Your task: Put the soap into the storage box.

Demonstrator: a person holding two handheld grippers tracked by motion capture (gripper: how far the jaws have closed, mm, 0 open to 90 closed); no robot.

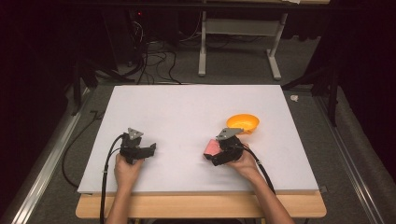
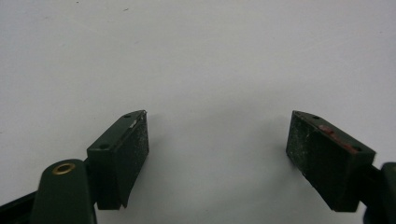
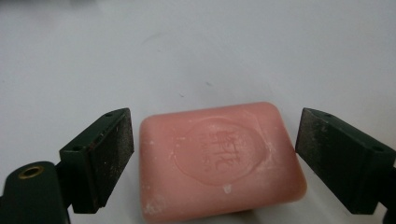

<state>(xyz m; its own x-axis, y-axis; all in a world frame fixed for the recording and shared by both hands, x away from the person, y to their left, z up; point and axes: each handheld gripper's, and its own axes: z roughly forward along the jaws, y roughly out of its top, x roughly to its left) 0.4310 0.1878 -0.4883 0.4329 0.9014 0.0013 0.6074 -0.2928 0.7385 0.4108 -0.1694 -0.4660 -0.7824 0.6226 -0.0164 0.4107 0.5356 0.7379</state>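
Pink soap bar (image 3: 220, 161) lying flat on the white table (image 1: 187, 116), embossed face up, at about 4 o'clock from table centre in the high view, near the front edge. Bracketed by the right gripper (image 3: 215, 158): jaws apart, one pad at the bar's 9 o'clock, the other at its 3 o'clock, a thin gap visible on each side, so not yet clamped. Bar edges chalky, with small white flecks; surface probably slick, corners rounded. Orange bowl (image 1: 243, 123) at roughly 1 o'clock from the bar, just beyond the right gripper, upright, apparently holding nothing. Left gripper (image 2: 217, 154) parked at about 8 o'clock from table centre, well apart from the bar, jaws wide apart over bare table, gripping nothing. Judged step: pre-grasp on the soap, gripper aligned and straddling, closure pending. Likely destination the bowl, though this is inference from layout alone. Next move calls for: squeezing the jaws together squarely on the two short sides, pads low enough to catch the flat flanks rather than the rounded upper edge; moderate force, since a smooth bar may squirt out or twist if pinched off-centre; then a straight lift before any swing toward 1 o'clock. Risk noted: bar sliding forward on the table if one pad touches first.
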